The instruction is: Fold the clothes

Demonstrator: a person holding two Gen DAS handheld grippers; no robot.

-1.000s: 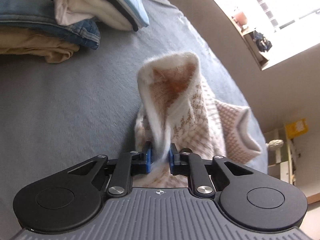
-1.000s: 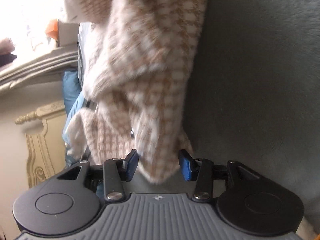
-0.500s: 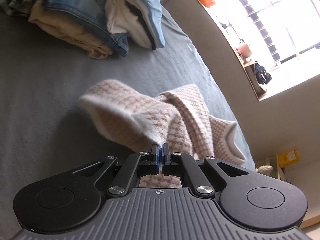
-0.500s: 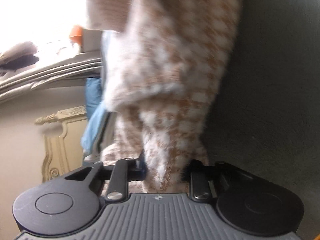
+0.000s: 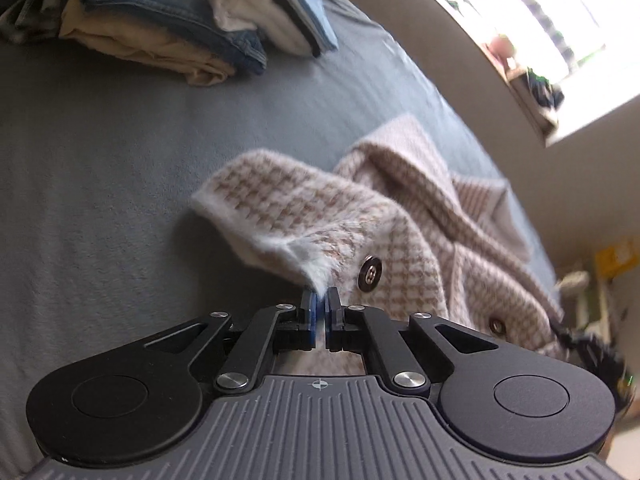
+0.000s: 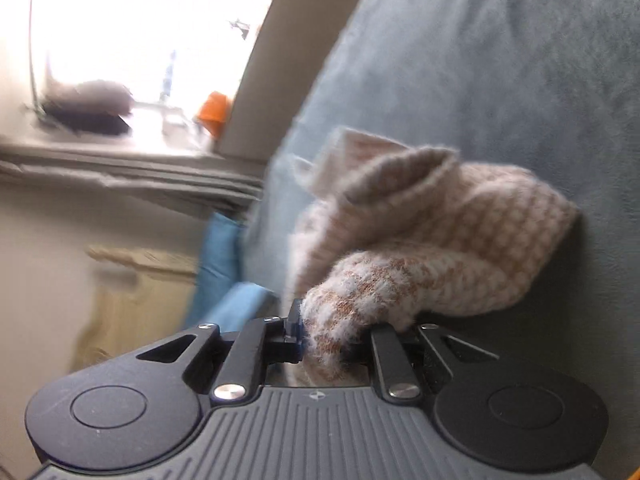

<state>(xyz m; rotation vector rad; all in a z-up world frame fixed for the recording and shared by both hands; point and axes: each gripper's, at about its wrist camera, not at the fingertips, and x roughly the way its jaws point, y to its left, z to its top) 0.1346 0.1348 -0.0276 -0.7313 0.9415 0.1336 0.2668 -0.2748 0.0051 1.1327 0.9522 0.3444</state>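
Two grippers pinch one fuzzy houndstooth cardigan [image 5: 372, 216], bunched on the grey bed [image 5: 100, 168]. Left gripper [image 5: 320, 306] is clamped on a hem corner at six o'clock; right gripper [image 6: 332, 332], its jaws just closing, squeezes a thick fold. Soft, light, droopy: edges and corners probably give the best hold.

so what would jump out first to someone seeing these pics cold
The fuzzy beige-and-white houndstooth cardigan, heaped on the grey bedspread with both grippers clamped on it: the left gripper pinches a thin edge near a metal button, the right gripper a thicker bunch. Next, the stack of folded clothes at the far left.
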